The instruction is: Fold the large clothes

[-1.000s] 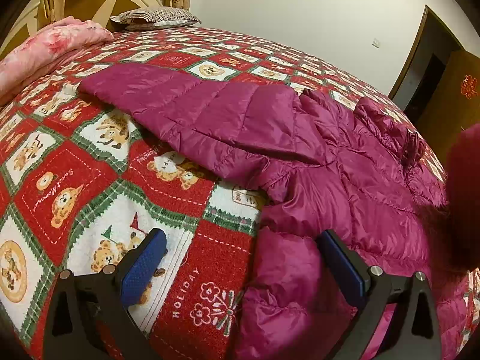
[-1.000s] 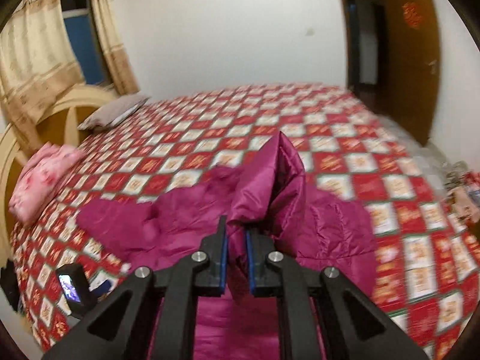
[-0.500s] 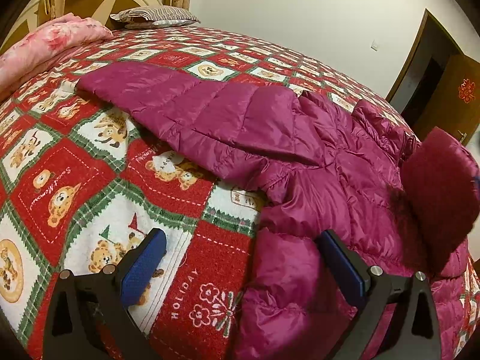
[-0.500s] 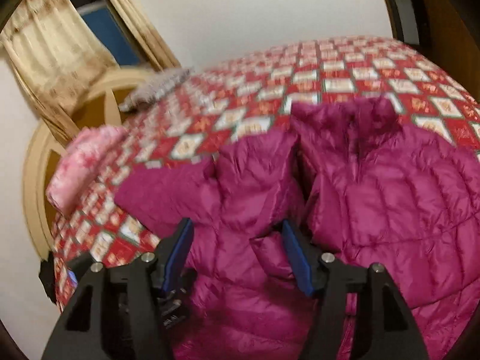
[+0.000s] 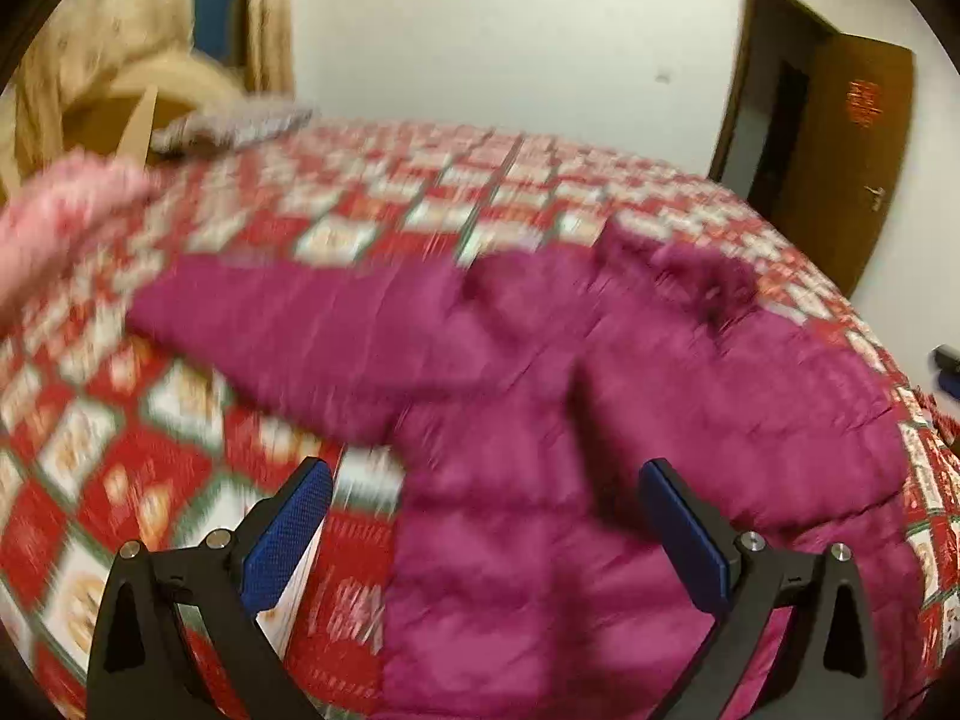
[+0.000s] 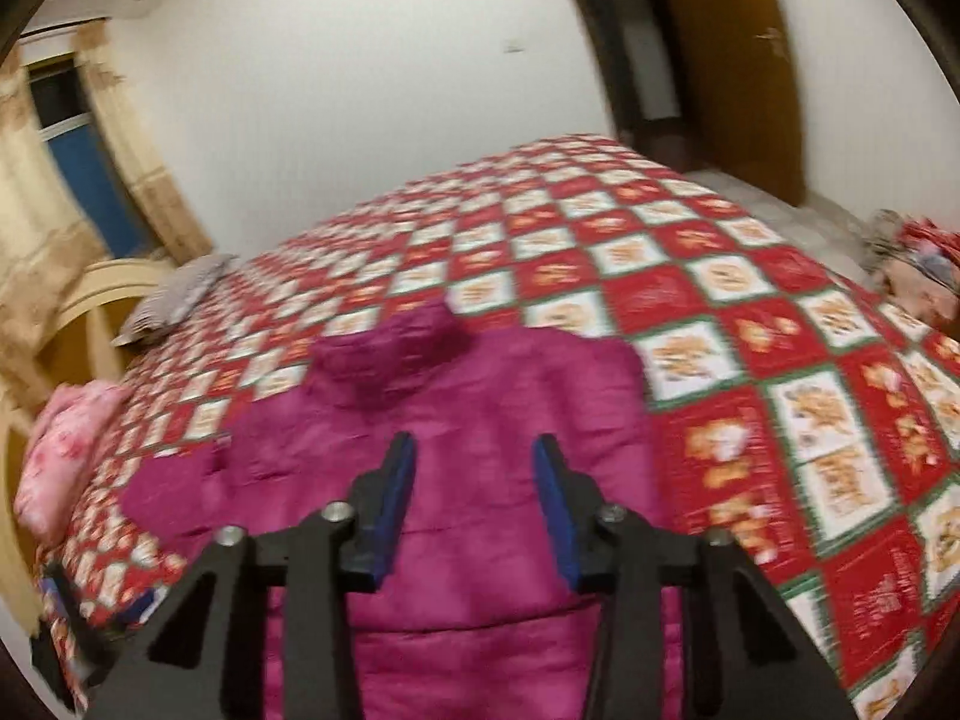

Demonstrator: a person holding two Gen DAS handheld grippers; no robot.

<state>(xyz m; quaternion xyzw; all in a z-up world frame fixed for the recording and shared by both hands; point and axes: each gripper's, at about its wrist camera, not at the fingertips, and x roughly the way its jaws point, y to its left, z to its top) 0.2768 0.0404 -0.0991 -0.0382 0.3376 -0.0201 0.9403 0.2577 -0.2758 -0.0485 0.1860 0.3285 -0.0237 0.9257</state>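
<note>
A magenta quilted puffer jacket (image 5: 540,408) lies spread on the bed, one sleeve (image 5: 288,330) stretched out to the left, its collar (image 5: 678,258) at the far side. It also shows in the right wrist view (image 6: 480,420), with the right sleeve folded in over the body. My left gripper (image 5: 486,516) is open and empty, held above the jacket's lower left edge. My right gripper (image 6: 474,480) is open and empty, above the jacket's middle. Both views are motion-blurred.
The bed (image 6: 750,372) has a red, white and green checked bear-print cover. A pink folded blanket (image 5: 54,222) and a striped pillow (image 5: 234,129) lie by the headboard. A brown door (image 5: 840,156) stands at the right. Clutter lies on the floor (image 6: 918,264) beyond the bed.
My right gripper let go of the sleeve it carried, opened, and the sleeve now lies folded on the jacket. Both grippers have lifted and pulled back from the bed.
</note>
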